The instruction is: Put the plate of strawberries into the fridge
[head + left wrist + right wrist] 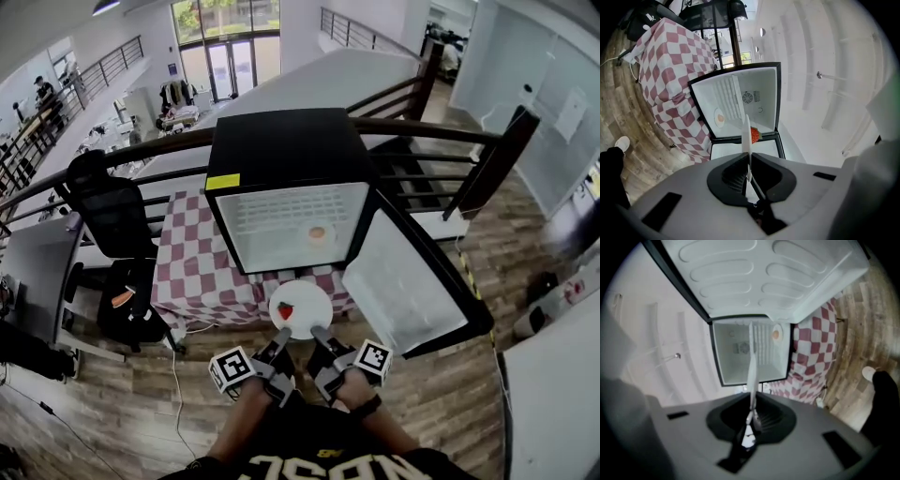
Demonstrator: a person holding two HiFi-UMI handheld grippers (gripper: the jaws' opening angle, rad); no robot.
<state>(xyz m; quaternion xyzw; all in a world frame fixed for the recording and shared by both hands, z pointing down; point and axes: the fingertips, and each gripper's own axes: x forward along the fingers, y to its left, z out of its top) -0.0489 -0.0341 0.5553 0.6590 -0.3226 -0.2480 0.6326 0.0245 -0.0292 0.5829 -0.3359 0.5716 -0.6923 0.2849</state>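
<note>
Wood-floor balcony, checkered tablecloth (192,262) under a small fridge (281,141), door (403,281) swung open to the right. White plate (309,305) is held in the air just on the near side of the fridge opening, roughly level, with one strawberry (285,310) on its left half. Left gripper (278,339) and right gripper (321,336) are both clamped tight on the plate's near rim, side by side, the left one nearer the strawberry. Plate sticks out away from the fingers, straight toward the open cavity. Likely next: a straight push in. A small dish (319,232) holding something orange sits inside on the right, so aim left of it.
</note>
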